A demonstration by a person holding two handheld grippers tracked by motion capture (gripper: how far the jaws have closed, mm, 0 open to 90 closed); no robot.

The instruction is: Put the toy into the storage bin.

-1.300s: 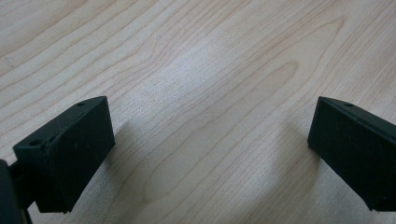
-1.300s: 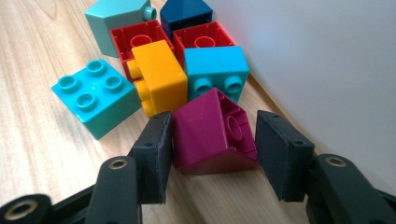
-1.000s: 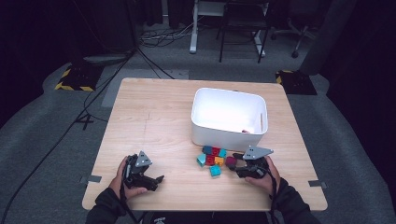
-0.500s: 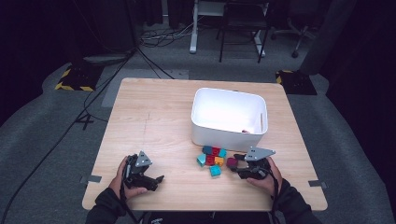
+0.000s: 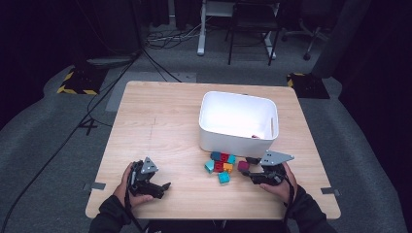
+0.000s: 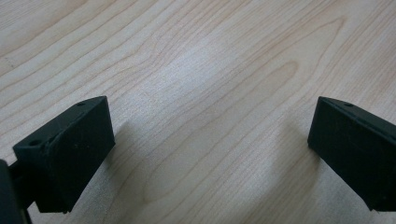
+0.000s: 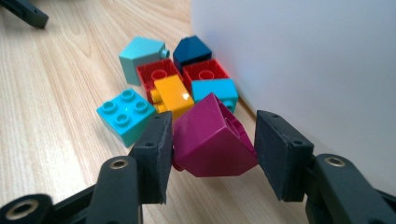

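One magenta block (image 7: pixel 212 142), pinched skew in the right gripper (image 7: pixel 210 149), could twist free; left gripper (image 6: pixel 210 154) spread, idle.

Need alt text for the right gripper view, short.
The right hand-held gripper has a magenta plastic toy block between its black jaws, both pads on its sides, low over the light wooden table. Behind it lie teal, red, orange and dark blue blocks, beside the white plastic bin.
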